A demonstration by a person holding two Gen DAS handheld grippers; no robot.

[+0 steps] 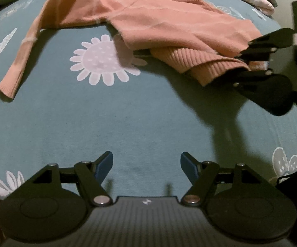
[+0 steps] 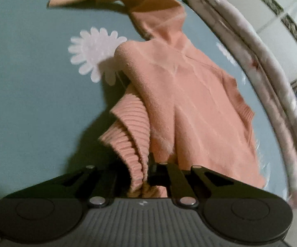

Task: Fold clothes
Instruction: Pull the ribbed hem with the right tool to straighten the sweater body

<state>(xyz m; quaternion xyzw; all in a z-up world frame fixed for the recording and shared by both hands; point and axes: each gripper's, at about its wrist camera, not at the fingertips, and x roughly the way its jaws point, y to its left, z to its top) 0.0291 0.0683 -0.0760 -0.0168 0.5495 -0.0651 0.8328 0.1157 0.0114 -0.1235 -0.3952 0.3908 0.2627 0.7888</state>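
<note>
Blue flowered bedsheet point(image 1: 127, 113), with a pink knit sweater point(image 1: 169, 26) spread partly doubled across it.

One sleeve point(image 1: 22, 57) trails out flat; the ribbed hem point(image 2: 132, 131) is bunched and pinched tight in the right gripper point(image 2: 148, 177). The left gripper point(image 1: 146, 164) hangs spread wide over bare sheet, holding nothing. Soft, light and floppy, the knit will likely sag and stretch, so hem corners or shoulder seams look like the best holds.
</note>
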